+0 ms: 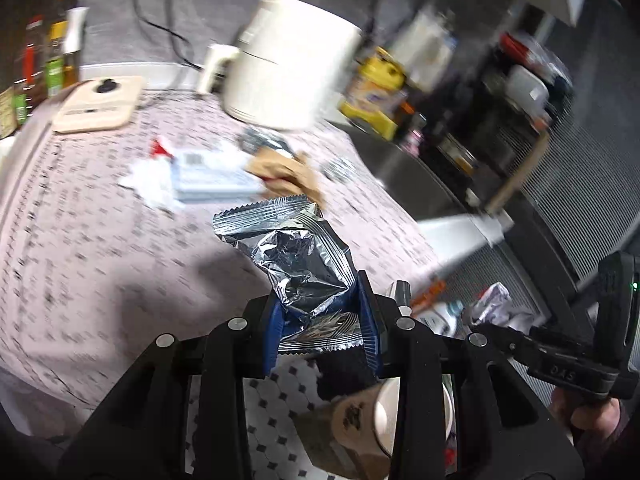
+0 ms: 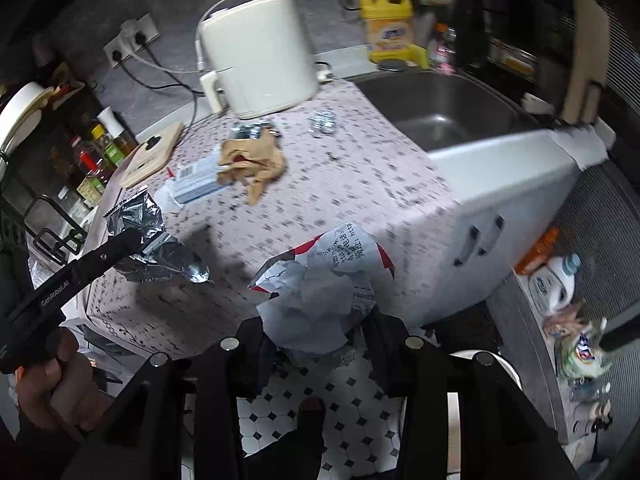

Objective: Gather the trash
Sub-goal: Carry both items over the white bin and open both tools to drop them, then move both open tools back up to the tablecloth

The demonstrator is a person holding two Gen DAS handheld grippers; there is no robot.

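Gripping a foil wrapper (image 1: 304, 272), left tool (image 1: 324, 332) hangs beside the surface (image 1: 100, 220); right tool (image 2: 320, 344) clamps crumpled paper (image 2: 324, 284), probably for binning.

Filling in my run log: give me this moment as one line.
left tongs: shut on foil wrapper | right tongs: shut on crumpled paper | still on counter: brown paper, box

Two grippers, each holding one piece: a silver foil wrapper (image 1: 298, 264) and a crumpled paper wrapper (image 2: 324, 284). One white air fryer (image 2: 256, 56), one yellow detergent jug (image 2: 388, 28), one wooden board (image 2: 150, 156), one sink (image 2: 440, 108).
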